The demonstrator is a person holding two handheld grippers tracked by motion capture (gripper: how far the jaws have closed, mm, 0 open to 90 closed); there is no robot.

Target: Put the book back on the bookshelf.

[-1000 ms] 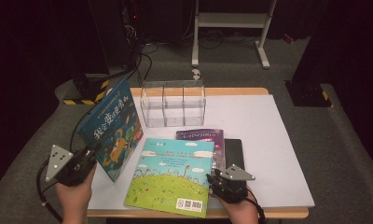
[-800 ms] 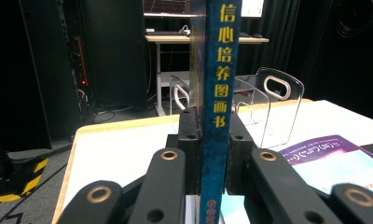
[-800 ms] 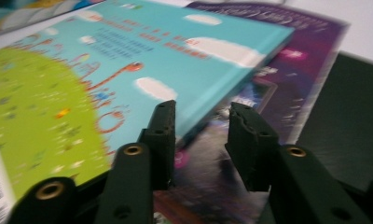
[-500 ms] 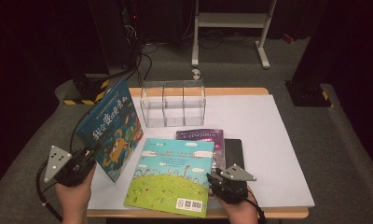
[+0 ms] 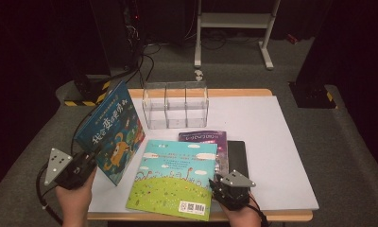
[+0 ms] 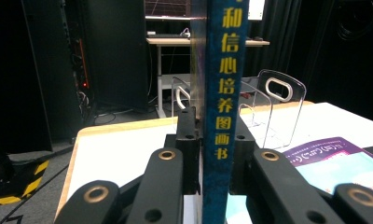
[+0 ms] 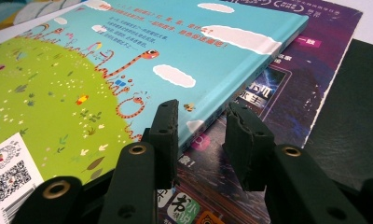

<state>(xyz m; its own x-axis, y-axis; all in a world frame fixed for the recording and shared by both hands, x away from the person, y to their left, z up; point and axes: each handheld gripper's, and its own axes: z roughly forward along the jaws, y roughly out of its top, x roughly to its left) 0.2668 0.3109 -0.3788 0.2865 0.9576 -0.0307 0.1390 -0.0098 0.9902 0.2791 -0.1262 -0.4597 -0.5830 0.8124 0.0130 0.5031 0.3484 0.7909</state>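
Observation:
My left gripper point(image 5: 90, 160) at the table's left edge is shut on a dark blue picture book point(image 5: 110, 132), which it holds tilted up on its edge. In the left gripper view the jaws clamp the book's spine point(image 6: 220, 107). A green and light-blue book point(image 5: 175, 177) lies flat near the front, partly over a purple book point(image 5: 207, 137). My right gripper point(image 7: 205, 119) sits low at the green book's right edge point(image 7: 231, 100). One jaw is over the cover and the other over the purple book point(image 7: 287, 88). Its jaws have just been closing, with a gap still showing beside the edge.
A clear plastic divider rack point(image 5: 177, 104) stands at the back middle of the white mat point(image 5: 272, 137). A flat black item point(image 5: 238, 156) lies under the purple book's right side. Beyond the table are a white stand point(image 5: 234, 28) and cables on the floor.

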